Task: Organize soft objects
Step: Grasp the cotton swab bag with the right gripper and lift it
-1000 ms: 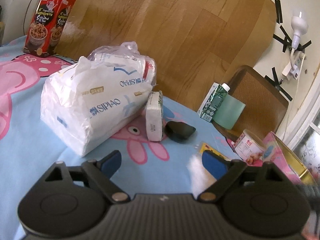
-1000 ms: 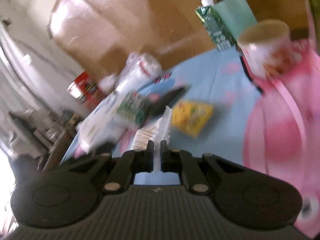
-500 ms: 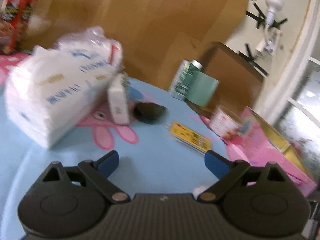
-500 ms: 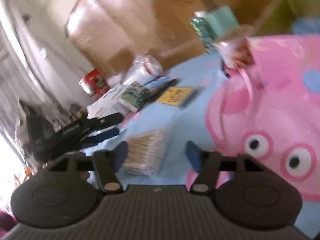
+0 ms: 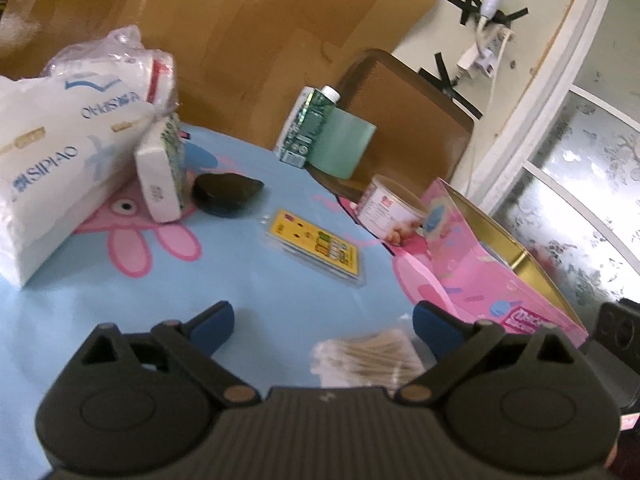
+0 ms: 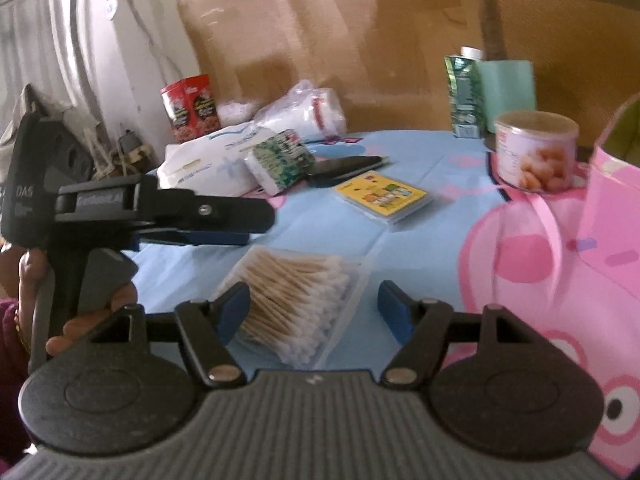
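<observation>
On the blue cartoon-print bench (image 6: pixel 328 224), the bag of cotton swabs (image 6: pixel 296 300) lies at lower centre of the right wrist view, sticks running upper left to lower right. The right claw (image 6: pixel 314 312) straddles it, nearer than the left claw (image 5: pixel 322 322); both gape, gripping nothing, each having just been opening.

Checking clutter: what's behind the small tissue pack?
The small tissue pack leans on the big SIPIAO tissue bag; a clear bag of white rolls sits behind that. Anything lower is hidden.
</observation>
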Demonstrator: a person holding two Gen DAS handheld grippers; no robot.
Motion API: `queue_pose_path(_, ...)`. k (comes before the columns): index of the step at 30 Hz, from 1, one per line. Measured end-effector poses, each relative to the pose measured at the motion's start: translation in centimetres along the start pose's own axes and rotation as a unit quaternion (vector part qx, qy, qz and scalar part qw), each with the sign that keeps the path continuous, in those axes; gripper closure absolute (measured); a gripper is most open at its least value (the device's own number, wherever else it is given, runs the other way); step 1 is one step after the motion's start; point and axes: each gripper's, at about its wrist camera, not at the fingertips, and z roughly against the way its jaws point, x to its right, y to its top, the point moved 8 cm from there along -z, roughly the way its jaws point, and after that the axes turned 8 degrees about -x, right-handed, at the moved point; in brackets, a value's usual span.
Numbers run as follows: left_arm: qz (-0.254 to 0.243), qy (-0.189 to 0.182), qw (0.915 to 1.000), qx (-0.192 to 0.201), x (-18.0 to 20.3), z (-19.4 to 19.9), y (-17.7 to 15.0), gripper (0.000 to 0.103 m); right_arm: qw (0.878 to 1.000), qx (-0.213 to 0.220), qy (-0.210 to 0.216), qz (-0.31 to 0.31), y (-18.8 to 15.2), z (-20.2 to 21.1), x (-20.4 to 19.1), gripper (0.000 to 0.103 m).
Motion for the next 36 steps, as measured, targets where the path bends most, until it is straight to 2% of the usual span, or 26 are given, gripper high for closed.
queue_pose_path(6,-0.016,0.004,0.9998,-0.008,0.6,-0.4,-0.2,0.003,0.999,-0.010,0.024,0.030,0.1,-0.9,-1.6,0.030)
queue_pose_path(15,-0.019,0.000,0.9998,-0.011,0.7,-0.4,-0.3,0.004,0.999,0.004,0.048,0.005,0.3,-0.3,-1.2,0.030)
queue_pose_path(17,-0.018,-0.001,0.9998,-0.012,0.7,-0.4,-0.3,0.004,0.998,0.013,0.058,-0.010,0.2,0.4,-0.6,0.025)
queue_pose_path(18,-0.019,0.000,0.9998,-0.012,0.7,-0.4,-0.3,0.004,0.998,0.011,0.062,-0.016,0.1,0.6,-0.4,0.020)
queue_pose_path(22,-0.023,0.003,0.9997,-0.013,0.8,-0.4,-0.3,0.004,0.998,0.000,0.062,-0.001,-0.5,0.9,-0.6,0.018)
queue_pose_path(27,-0.032,0.009,0.9993,-0.015,0.9,-0.4,-0.4,0.004,0.997,-0.024,0.045,0.059,-0.8,-0.3,-2.4,0.016)
queue_pose_path(36,-0.047,0.020,0.9985,-0.017,1.2,-0.5,-0.6,0.005,0.997,-0.025,0.011,0.077,-0.2,-1.7,-2.8,0.017)
